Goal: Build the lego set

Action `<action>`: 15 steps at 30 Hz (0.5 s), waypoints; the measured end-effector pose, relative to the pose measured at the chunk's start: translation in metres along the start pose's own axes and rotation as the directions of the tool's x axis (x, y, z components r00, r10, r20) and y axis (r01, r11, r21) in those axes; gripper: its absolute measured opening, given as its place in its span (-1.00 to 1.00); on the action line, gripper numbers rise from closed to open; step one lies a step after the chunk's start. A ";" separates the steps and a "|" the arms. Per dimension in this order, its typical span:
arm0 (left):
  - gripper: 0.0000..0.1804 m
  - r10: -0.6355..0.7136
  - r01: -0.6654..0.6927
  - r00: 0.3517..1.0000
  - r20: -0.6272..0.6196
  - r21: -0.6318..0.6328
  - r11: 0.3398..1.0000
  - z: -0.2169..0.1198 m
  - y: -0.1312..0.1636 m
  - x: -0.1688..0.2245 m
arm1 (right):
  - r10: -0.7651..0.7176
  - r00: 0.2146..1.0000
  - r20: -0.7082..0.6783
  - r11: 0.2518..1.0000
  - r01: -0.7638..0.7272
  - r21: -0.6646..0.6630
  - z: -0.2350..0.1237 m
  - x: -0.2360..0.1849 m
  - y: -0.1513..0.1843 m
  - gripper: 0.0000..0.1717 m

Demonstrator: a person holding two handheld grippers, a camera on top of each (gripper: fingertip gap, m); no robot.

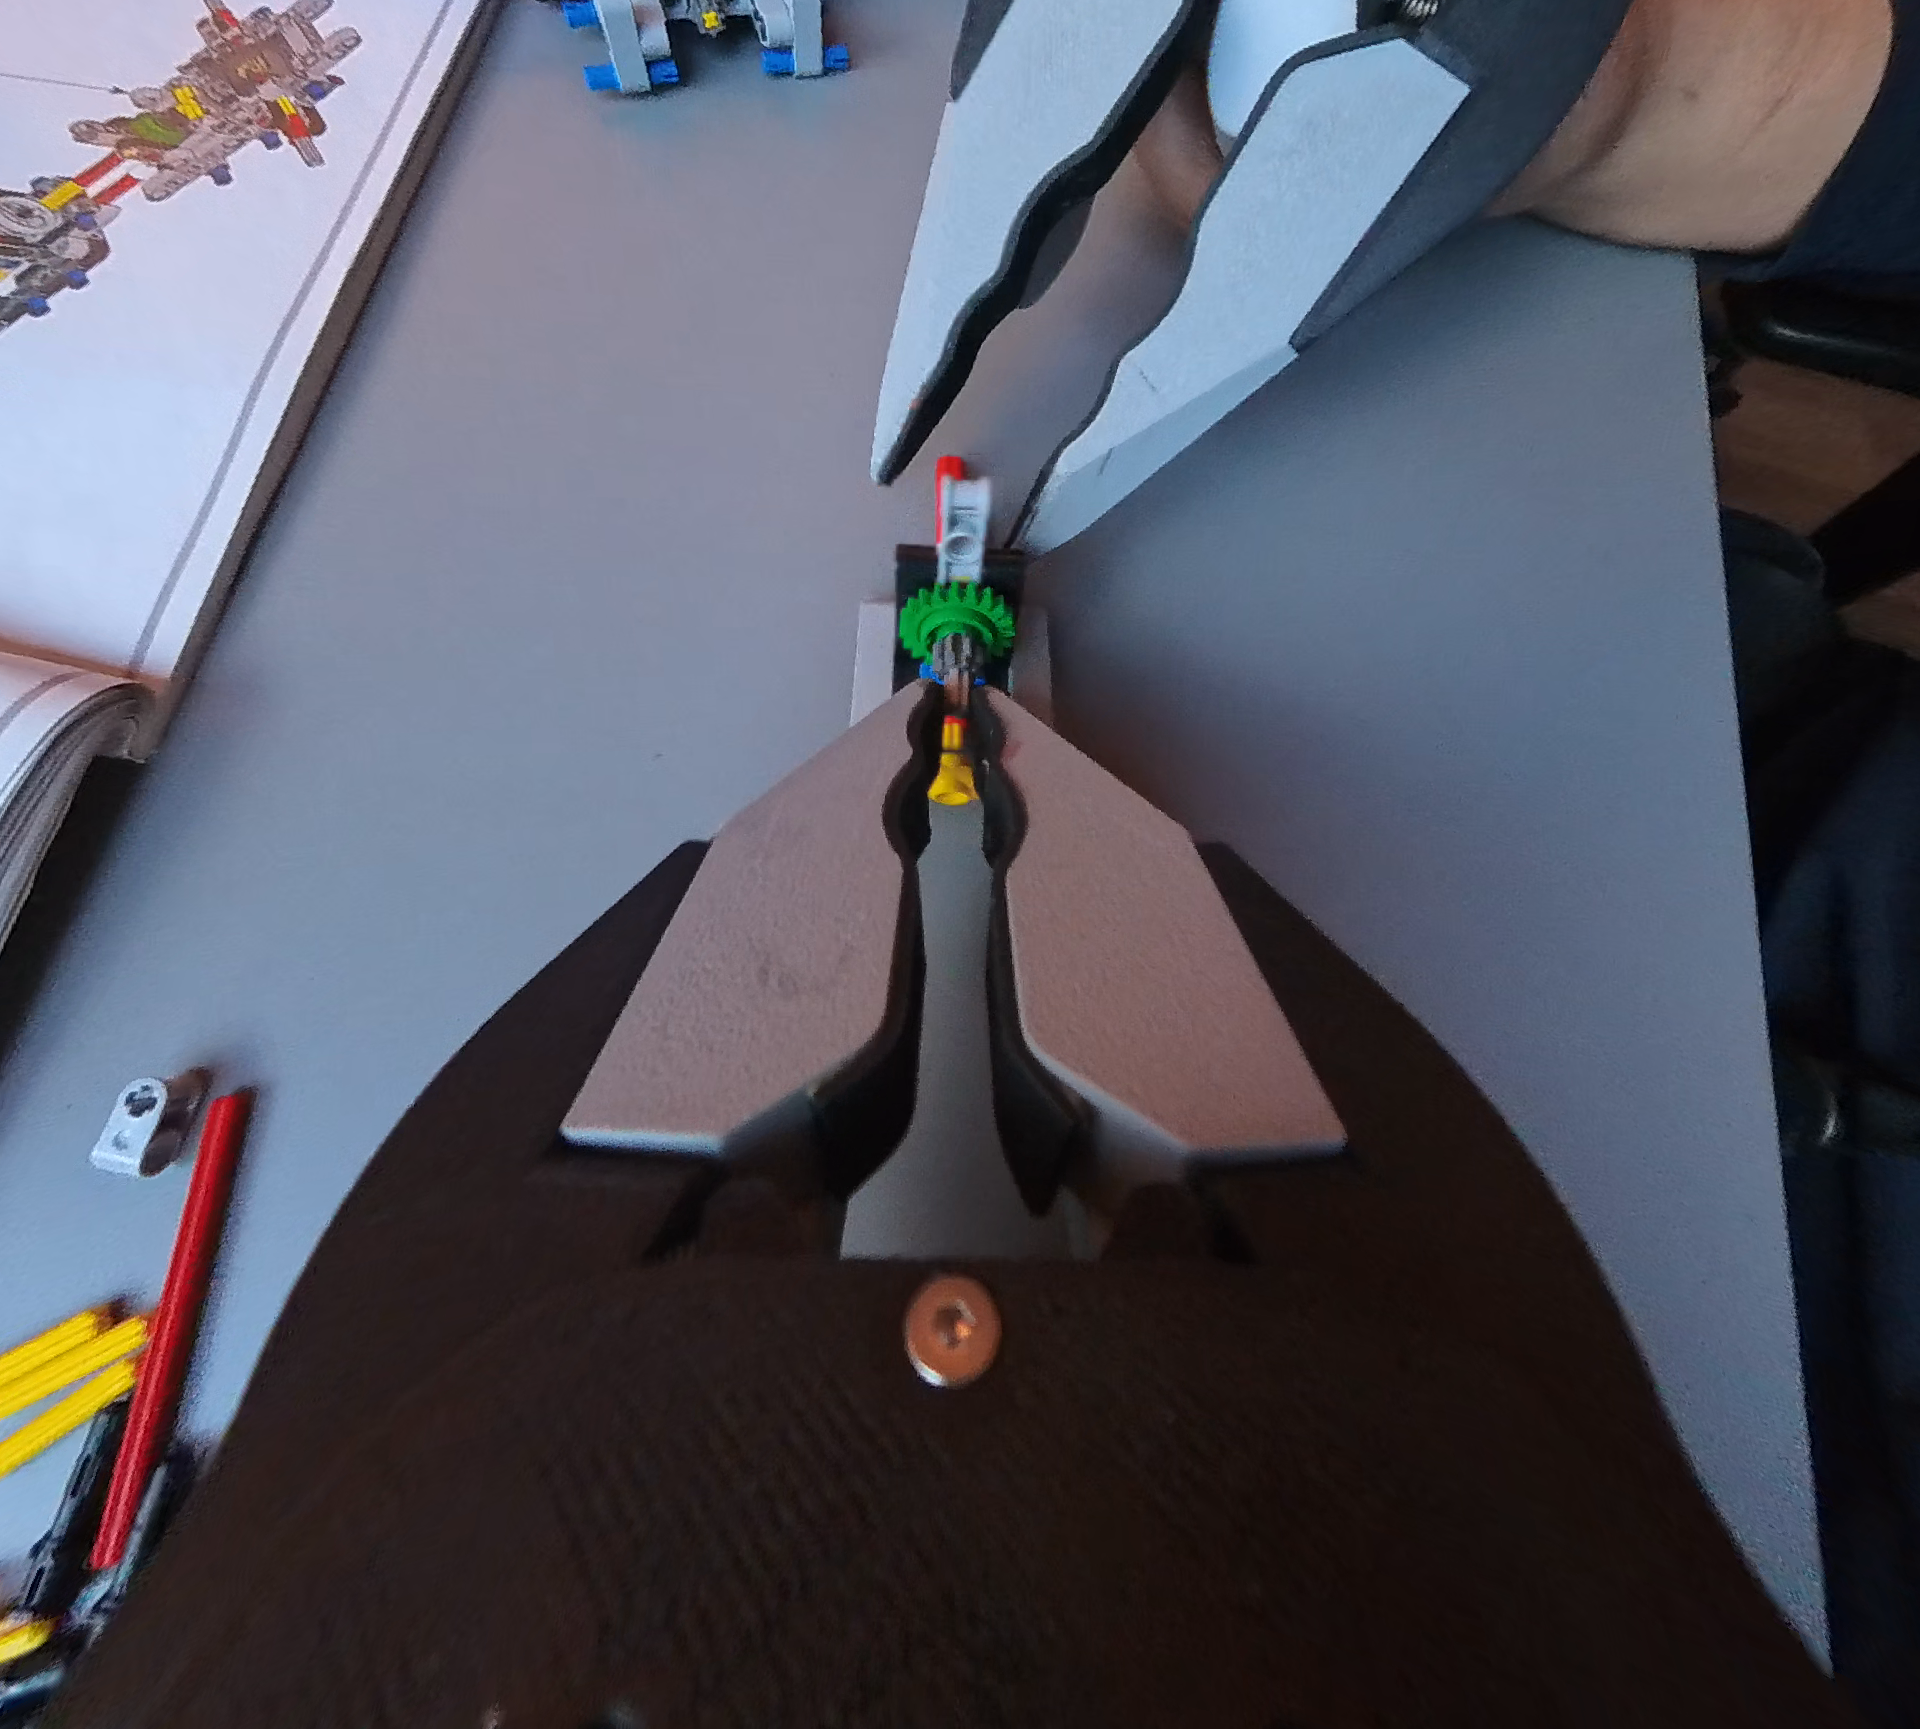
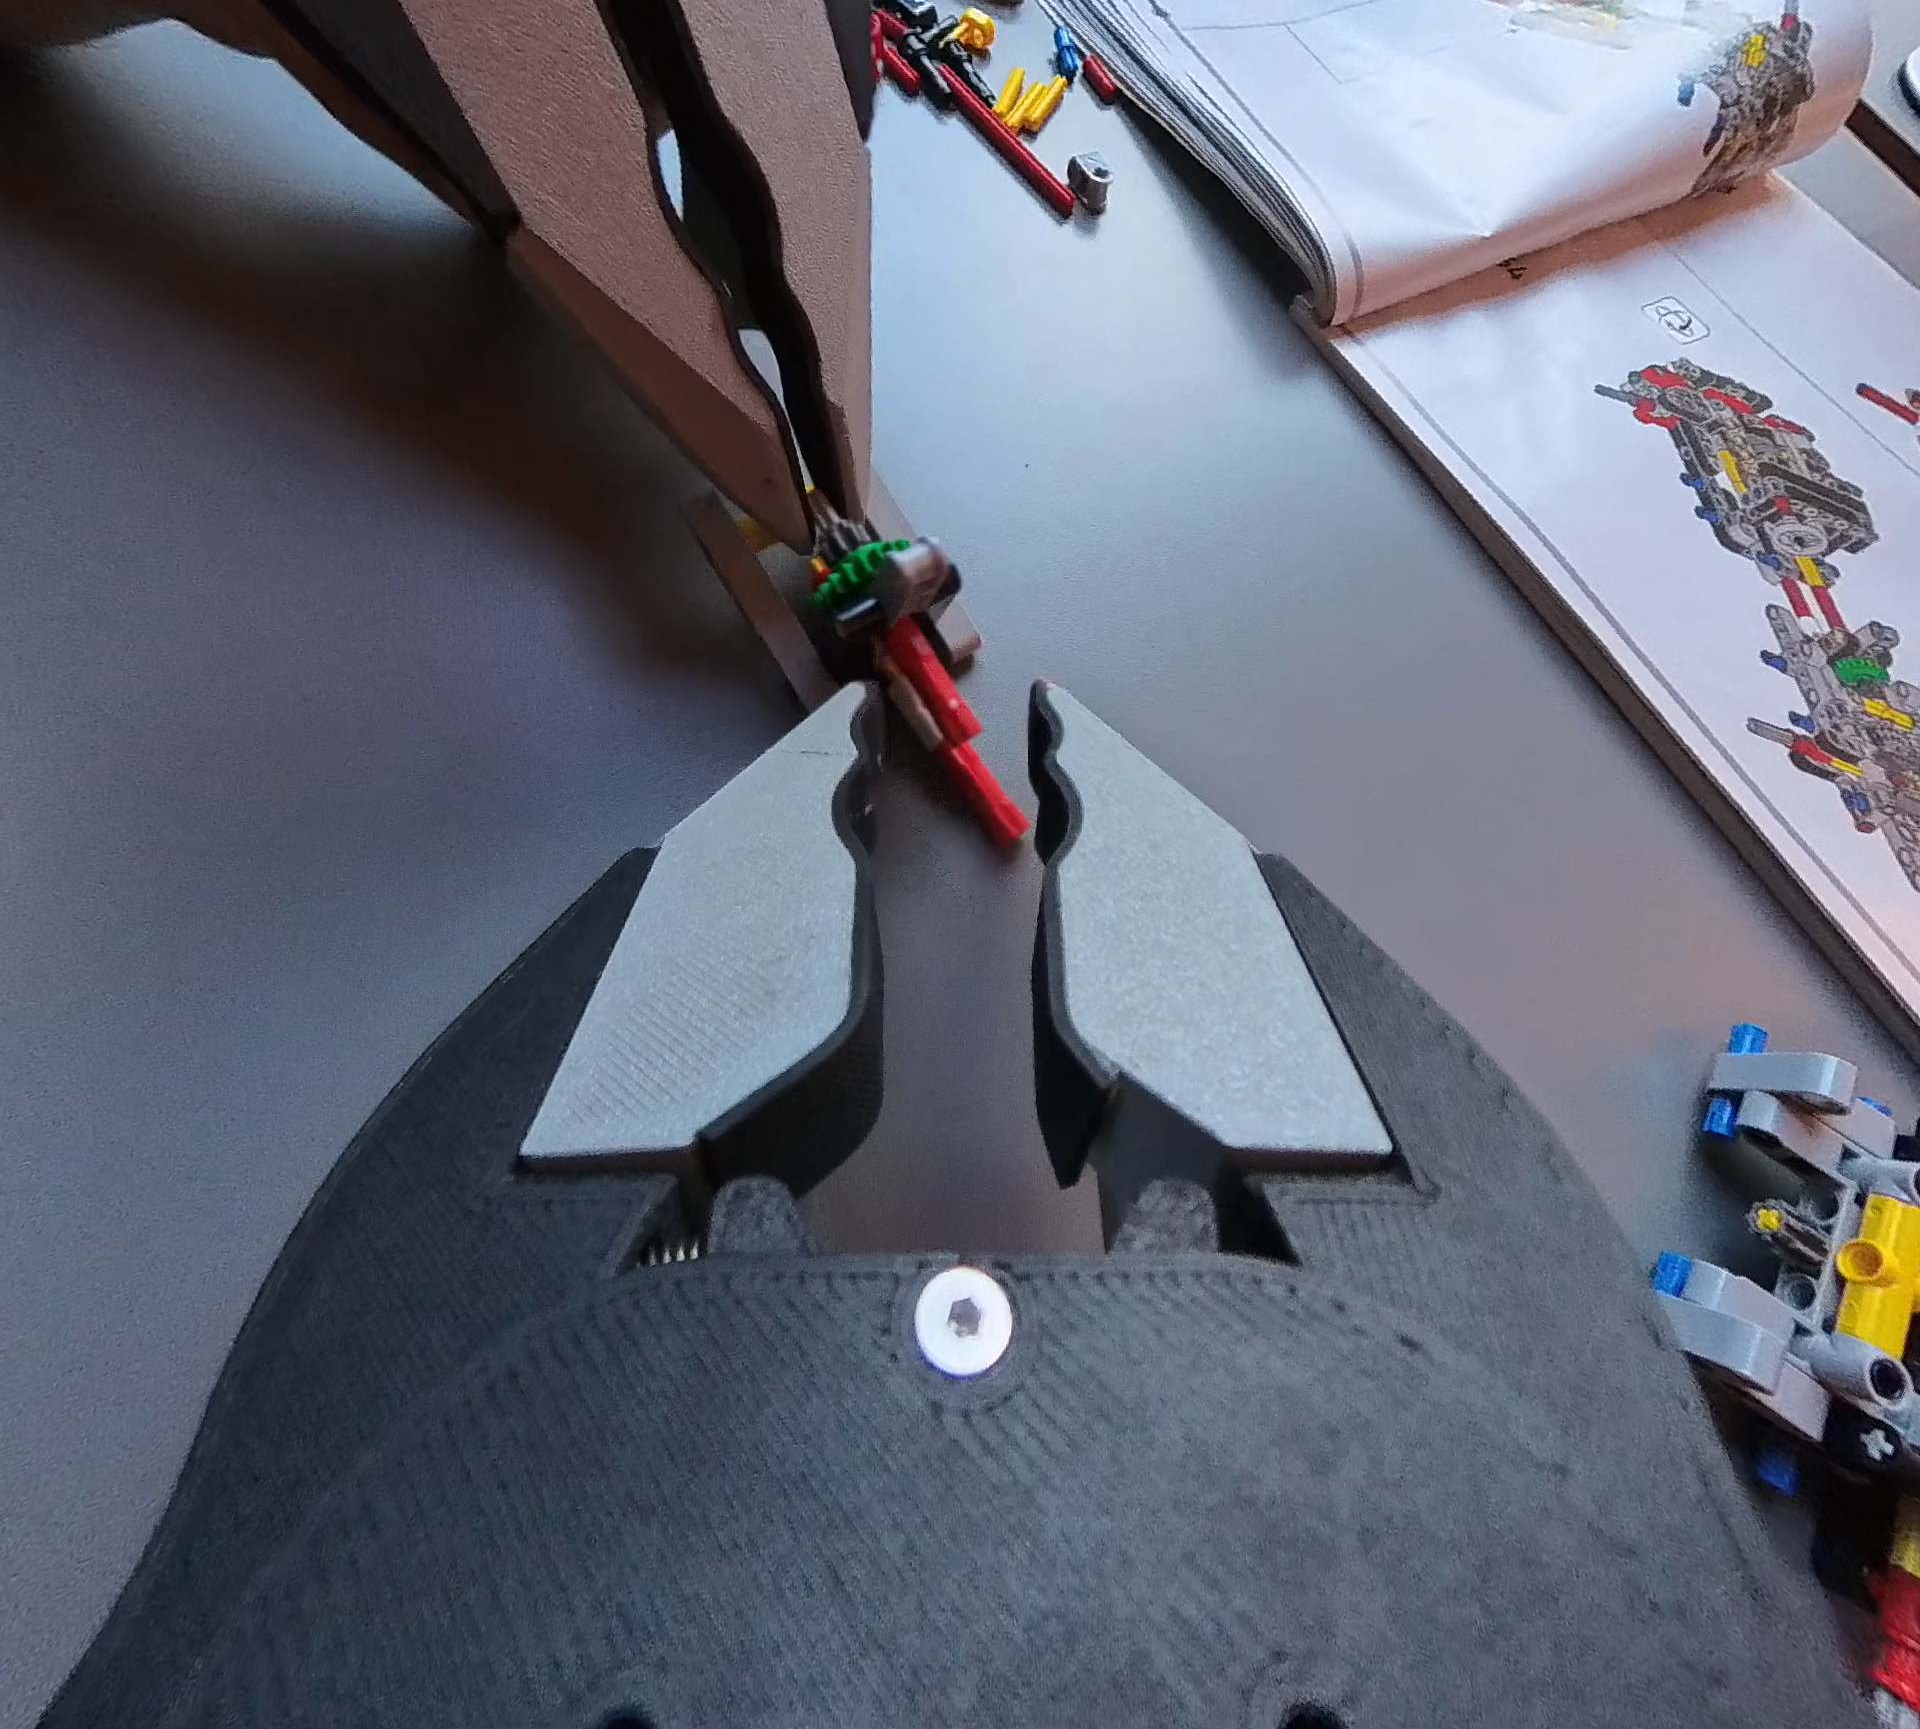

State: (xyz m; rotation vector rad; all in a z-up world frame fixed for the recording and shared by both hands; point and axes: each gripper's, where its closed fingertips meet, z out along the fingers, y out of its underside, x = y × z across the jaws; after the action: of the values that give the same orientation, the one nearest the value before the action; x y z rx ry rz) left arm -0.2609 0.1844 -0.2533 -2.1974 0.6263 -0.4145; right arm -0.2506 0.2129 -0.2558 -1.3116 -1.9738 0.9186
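Grey tabletop (image 2: pixel 1195 453) under both jaws. Small brick assembly, green plastic gear on a red cross axle (image 2: pixel 951 734), is clenched at its dark hub by the left gripper (image 1: pixel 954 692). Right gripper (image 2: pixel 951 749) is parted; the axle lies between its pads, unpressed. An off-centre closure could lever the assembly from the left tips.

The left gripper (image 1: pixel 953 692), with a dark curved body and two flat pale pointed fingers (image 1: pixel 790 900), has its tips squeezed together on a small toy-brick piece with a green cog wheel (image 1: pixel 956 625). In the right wrist view it (image 2: pixel 826 526) points steeply down from the top. The right gripper (image 2: pixel 951 723), black with grey fingers (image 2: pixel 1164 941), has its fingers apart, one on each side of the piece's red stick (image 2: pixel 961 760), not pressing it. A bare wrist (image 1: pixel 1725 100) shows behind it.
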 end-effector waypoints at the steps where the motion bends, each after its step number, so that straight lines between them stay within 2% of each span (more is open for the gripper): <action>1: -1.00 0.003 -0.003 1.000 -0.001 0.000 1.000 -0.001 0.001 0.000 | 0.005 1.000 -0.005 1.000 -0.005 -0.002 0.000 0.001 0.000 -0.71; 6: -1.00 -0.022 0.022 1.000 -0.021 0.002 1.000 -0.001 0.005 -0.004 | 0.001 1.000 -0.020 1.000 -0.001 0.003 0.000 0.001 0.000 -0.67; 15: -1.00 0.022 -0.021 0.999 -0.042 0.012 1.000 -0.005 0.008 -0.008 | -0.089 0.996 -0.028 0.993 0.091 0.075 -0.006 -0.008 -0.014 -0.69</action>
State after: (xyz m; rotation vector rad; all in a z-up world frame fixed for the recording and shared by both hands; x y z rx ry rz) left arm -0.2729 0.1813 -0.2571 -2.1743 0.6681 -0.4530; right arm -0.2500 0.2030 -0.2417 -1.1762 -1.9436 0.9212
